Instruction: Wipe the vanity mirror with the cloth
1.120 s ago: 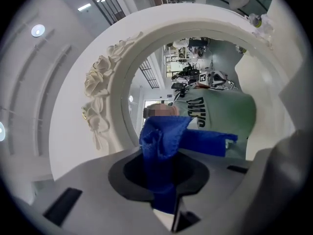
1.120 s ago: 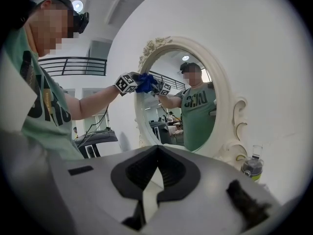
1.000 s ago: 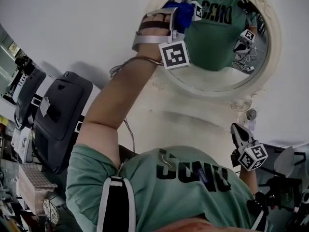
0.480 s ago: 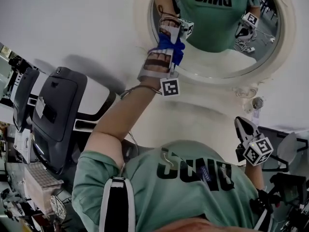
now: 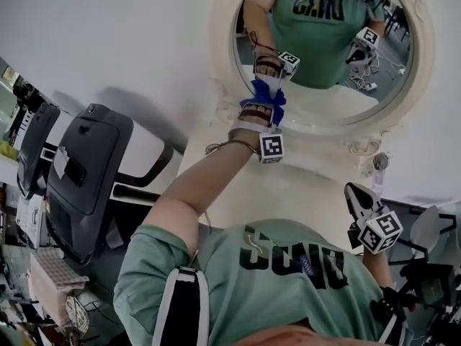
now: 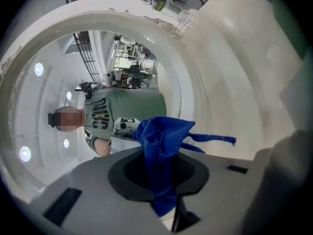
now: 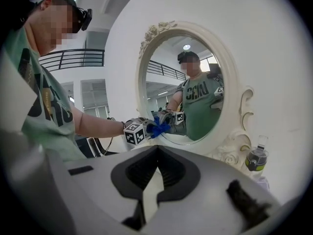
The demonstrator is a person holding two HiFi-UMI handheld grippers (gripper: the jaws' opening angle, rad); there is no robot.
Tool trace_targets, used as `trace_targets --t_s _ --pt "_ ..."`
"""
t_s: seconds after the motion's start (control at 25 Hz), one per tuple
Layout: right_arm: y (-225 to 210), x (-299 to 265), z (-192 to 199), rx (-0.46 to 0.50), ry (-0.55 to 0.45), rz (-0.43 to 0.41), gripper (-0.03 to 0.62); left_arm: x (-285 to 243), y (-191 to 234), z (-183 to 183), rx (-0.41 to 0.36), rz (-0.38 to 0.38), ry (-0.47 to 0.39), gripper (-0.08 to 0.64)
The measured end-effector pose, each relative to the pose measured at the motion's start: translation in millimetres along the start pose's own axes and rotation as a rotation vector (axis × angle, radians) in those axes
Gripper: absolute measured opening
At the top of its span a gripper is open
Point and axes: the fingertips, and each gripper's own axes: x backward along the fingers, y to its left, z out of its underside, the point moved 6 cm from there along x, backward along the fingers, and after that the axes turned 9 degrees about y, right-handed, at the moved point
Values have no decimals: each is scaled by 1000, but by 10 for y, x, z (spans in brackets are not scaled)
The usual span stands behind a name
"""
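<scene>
The oval vanity mirror [image 5: 338, 56] has an ornate white frame [image 5: 223, 71] and stands against the white wall. My left gripper [image 5: 266, 98] is shut on a bunched blue cloth [image 5: 269, 92], which is pressed to the glass near its lower left rim. In the left gripper view the cloth [image 6: 164, 141] sticks out between the jaws of the left gripper [image 6: 159, 166] with the mirror glass [image 6: 107, 77] right behind it. My right gripper [image 5: 351, 190] hangs low at the right, away from the mirror, shut and holding nothing. From the right gripper [image 7: 156, 148] view I see the mirror [image 7: 195, 92] and the cloth [image 7: 157, 128].
A small bottle with a dark cap [image 5: 379, 163] [image 7: 256, 158] stands by the frame's lower right foot. A dark grey padded chair [image 5: 90, 175] is at the left, with cluttered shelves [image 5: 29, 193] beyond it. Cables and dark gear [image 5: 425, 280] lie at the lower right.
My left gripper has carried the cloth from the upper left of the glass down to its lower left rim. The right gripper has stayed in place.
</scene>
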Motion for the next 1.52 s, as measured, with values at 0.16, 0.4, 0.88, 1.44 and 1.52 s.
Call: trace_targets --t_s 0.16,0.4,0.88,1.44,1.52 --pt "-5 109 -38 10 -53 25 6 242 381 180 78 -40 -58 86" --pt "-70 197 -48 2 -96 33 8 1117 2262 627 264 -442 -87 86" --pt "-203 243 -15 -29 -149 38 6 1400 3563 550 323 -648 -81 87" --pt "-163 158 166 -73 -65 24 6 804 1775 206 110 -469 -22 81" --pt "-159 149 173 -79 -55 23 6 615 1285 150 36 -423 9 83"
